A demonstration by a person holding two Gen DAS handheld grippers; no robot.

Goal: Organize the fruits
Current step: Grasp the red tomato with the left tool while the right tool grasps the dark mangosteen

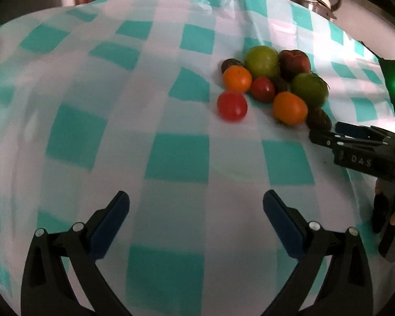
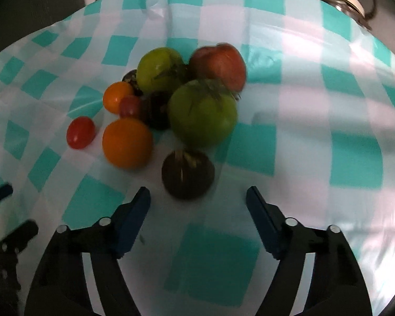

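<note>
Right gripper [image 2: 198,198] hovered, jaws wide, empty, just short of dark tomato [image 2: 188,174] at near edge of heap on checked tablecloth [image 2: 355,155]. Left gripper [image 1: 196,204] likewise spread, empty, well back. Tomatoes likely soft, smooth-skinned, prone to roll; grip across widest part, gently. Beyond, green tomato [image 2: 202,113]; open cloth right.

Tablecloth [image 2: 297,110]: checked pattern, teal and white squares with pale mint bands.

Fruit cluster, clock positions about its centre in the right wrist view:
- 11 o'clock: yellow-green tomato [image 2: 159,69].
- 1 o'clock: red tomato [image 2: 220,64] with brownish shading.
- 3 o'clock: green tomato [image 2: 202,113].
- 6 o'clock: dark brown fruit [image 2: 188,175].
- 7 o'clock: large orange fruit [image 2: 127,142].
- 8 o'clock: small red tomato [image 2: 80,132].
- 9 o'clock: small orange fruit [image 2: 117,97].

Both grippers: black frames, blue finger pads [image 2: 134,221].
</note>
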